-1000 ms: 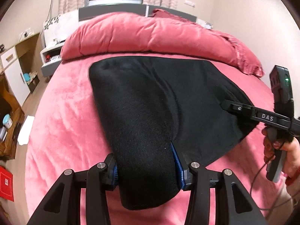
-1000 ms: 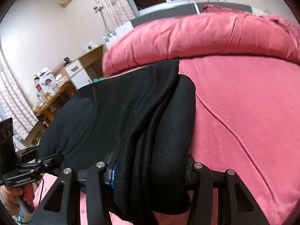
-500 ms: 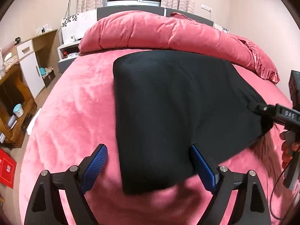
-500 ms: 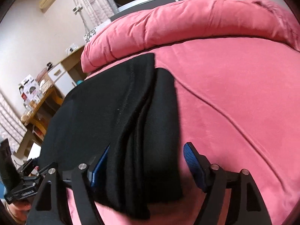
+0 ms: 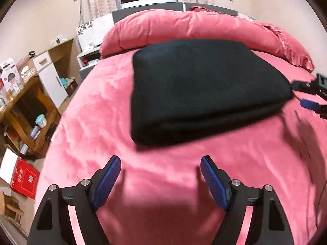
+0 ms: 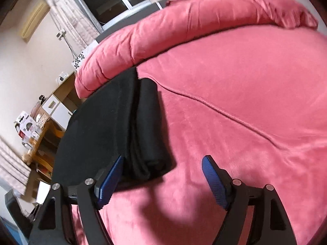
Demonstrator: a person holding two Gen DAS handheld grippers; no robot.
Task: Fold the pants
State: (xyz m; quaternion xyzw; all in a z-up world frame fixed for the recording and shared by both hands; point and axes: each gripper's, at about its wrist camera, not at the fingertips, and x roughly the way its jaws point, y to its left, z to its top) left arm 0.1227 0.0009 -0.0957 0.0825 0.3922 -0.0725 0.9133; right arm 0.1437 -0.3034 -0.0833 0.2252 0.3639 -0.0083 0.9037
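The black pants (image 5: 202,87) lie folded in a thick rectangle on the pink bed (image 5: 167,183), just below the rolled duvet. My left gripper (image 5: 160,166) is open and empty, held over bare bedspread short of the bundle's near edge. In the right wrist view the pants (image 6: 114,126) show their stacked folded edges at the left. My right gripper (image 6: 162,164) is open and empty at the bundle's near right corner; its left finger (image 6: 110,179) overlaps the cloth edge. The right gripper also shows in the left wrist view (image 5: 310,96) beside the bundle's right end.
A rolled pink duvet (image 5: 200,26) lies across the head of the bed. A wooden desk and shelves with clutter (image 5: 24,102) stand left of the bed, with a red box (image 5: 24,179) on the floor. A seam (image 6: 224,114) crosses the bedspread to the right.
Both grippers opened and let go of the pants, then drew back toward me. The pants now rest folded on the bed.
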